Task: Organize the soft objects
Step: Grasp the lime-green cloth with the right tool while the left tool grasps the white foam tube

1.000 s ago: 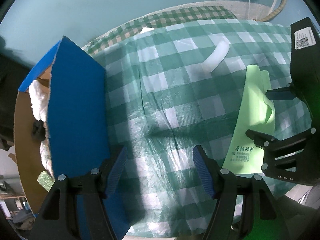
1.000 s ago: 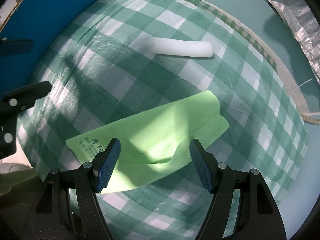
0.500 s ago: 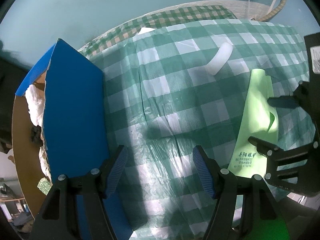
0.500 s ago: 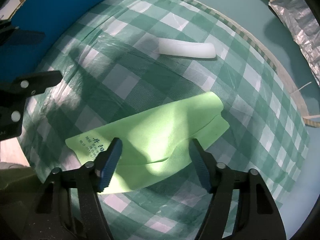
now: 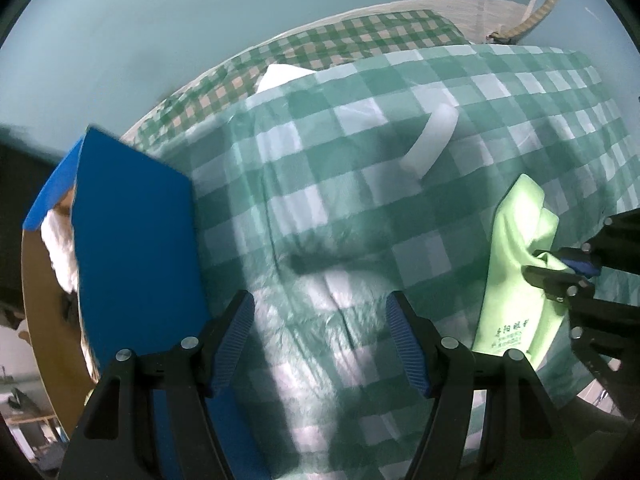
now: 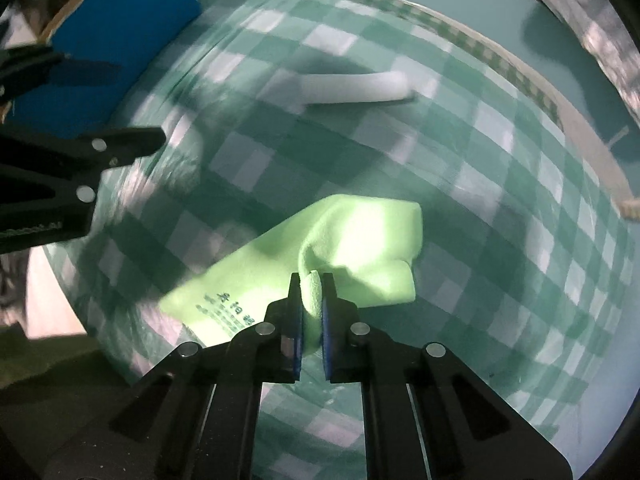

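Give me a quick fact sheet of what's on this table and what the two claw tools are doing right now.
surface: green checked tablecloth
right gripper: shut on green cloth, pinching a raised fold
left gripper: open, nothing between its fingers, above bare tablecloth
white foam strip: lying loose beyond the cloth
blue box: at the table's edge, white stuffing inside

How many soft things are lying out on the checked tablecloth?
2: a light green cloth pinched in the right claw, and a white foam strip lying farther back. More soft white stuff sits partly hidden in the blue box.
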Tool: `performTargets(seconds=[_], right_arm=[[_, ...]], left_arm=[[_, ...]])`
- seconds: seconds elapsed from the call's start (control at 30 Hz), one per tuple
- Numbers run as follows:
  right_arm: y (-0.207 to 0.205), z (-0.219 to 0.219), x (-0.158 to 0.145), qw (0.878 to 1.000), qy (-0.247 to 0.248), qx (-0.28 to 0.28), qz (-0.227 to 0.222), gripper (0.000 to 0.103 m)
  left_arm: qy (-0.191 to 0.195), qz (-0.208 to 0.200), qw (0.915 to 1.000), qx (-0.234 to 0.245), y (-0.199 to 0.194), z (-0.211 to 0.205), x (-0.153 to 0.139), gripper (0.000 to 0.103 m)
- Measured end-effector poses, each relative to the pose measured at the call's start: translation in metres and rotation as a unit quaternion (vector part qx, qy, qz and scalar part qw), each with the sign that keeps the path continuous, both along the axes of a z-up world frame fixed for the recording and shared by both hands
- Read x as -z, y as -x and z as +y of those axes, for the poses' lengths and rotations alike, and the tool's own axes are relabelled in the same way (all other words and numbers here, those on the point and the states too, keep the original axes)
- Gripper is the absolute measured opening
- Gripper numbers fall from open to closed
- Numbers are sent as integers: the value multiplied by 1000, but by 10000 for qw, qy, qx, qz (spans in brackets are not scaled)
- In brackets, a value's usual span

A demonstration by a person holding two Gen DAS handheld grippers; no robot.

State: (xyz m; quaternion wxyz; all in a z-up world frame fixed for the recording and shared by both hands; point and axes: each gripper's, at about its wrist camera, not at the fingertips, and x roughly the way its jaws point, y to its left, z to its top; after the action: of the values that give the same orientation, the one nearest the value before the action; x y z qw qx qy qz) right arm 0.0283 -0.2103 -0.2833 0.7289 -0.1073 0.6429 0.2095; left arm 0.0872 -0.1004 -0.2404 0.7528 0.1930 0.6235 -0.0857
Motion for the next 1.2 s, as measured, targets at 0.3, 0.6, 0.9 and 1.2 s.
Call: performTargets(seconds=[0.3,0.6,0.9,1.2], right_arm=[[-22,-46,-16,9955,-172,933,-62,7],[-41,-87,-24,9876,-320,1538,-75,7],[-44,-106,-24,9837,-337,1761,-103,7],[-46,-106,-30,9832,-385,1776,-150,7]], left_arm=[[47,-26,9992,392,-28,-31,0,78],[120,-97,9964,836,-54,-64,2,80],[90,-108,9932,1153,-71,-87,12,80],[72,110,9895,1439,-77,-101,22,80]])
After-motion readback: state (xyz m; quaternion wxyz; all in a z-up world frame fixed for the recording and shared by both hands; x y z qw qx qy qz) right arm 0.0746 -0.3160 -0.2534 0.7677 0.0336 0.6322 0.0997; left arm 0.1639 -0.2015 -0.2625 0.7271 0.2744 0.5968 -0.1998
